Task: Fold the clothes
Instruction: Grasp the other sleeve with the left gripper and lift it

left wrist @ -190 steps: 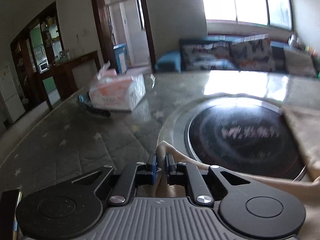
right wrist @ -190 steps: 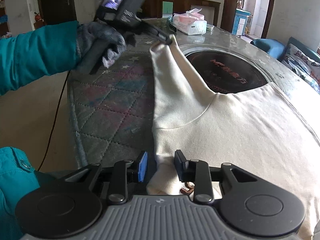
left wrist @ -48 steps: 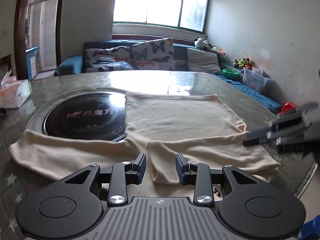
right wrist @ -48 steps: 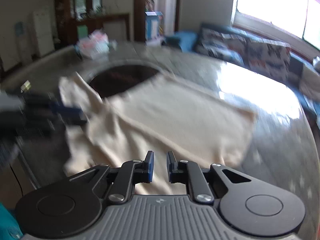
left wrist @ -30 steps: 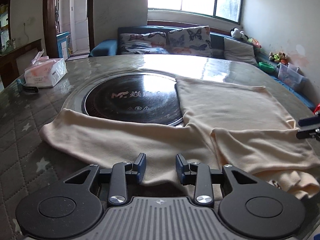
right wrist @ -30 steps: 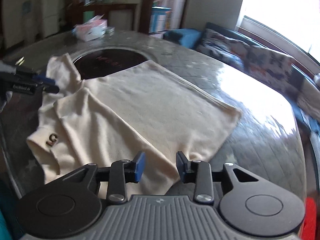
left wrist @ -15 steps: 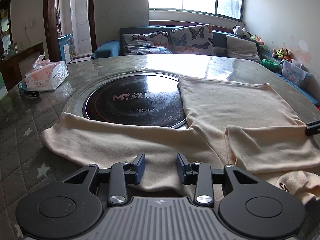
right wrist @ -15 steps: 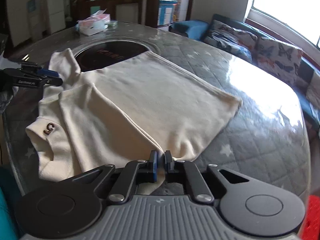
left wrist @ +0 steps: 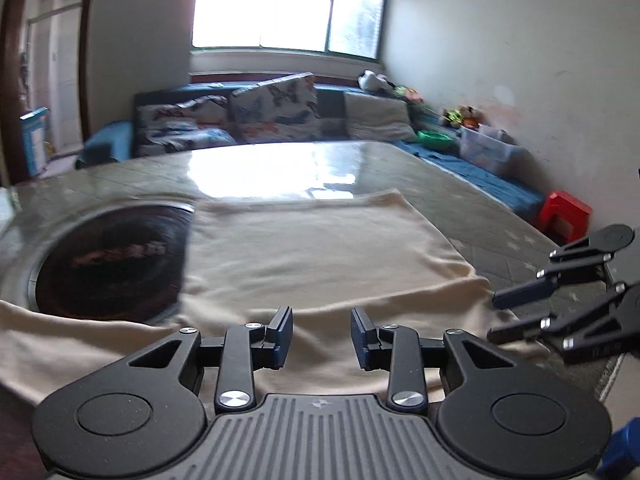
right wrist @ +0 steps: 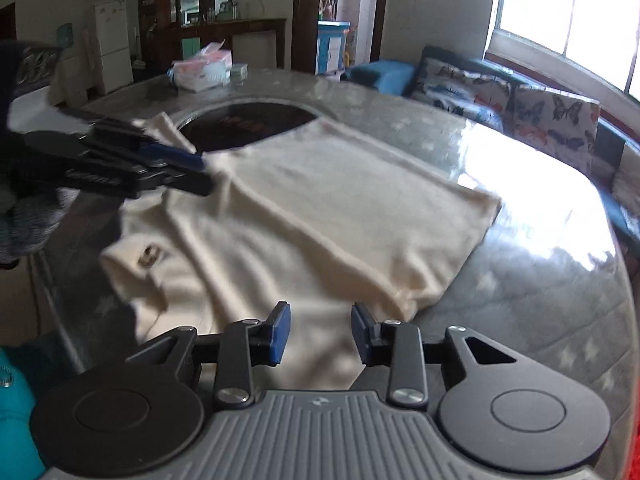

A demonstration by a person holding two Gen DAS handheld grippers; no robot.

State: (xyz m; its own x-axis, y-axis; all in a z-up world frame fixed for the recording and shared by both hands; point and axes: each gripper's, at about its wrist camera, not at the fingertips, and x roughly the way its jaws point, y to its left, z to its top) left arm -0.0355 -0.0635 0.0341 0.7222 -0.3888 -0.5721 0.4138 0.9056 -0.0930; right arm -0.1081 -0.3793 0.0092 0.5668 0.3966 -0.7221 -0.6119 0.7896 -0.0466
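The cream top (right wrist: 320, 216) lies flat on the table (right wrist: 540, 280). The left gripper (left wrist: 320, 330) is closing, the right gripper (right wrist: 320, 330) opening; neither pinches anything

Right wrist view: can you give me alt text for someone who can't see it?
A cream top lies partly folded on a round table. The right gripper, jaws opening with nothing pinched, hangs over its near edge. The left gripper reaches in from the left over the far sleeve; a tissue box sits at the table's far side.

Cream top (right wrist: 320, 208) flat on table (right wrist: 540, 320); R tool (right wrist: 320, 334) opening, above its hem
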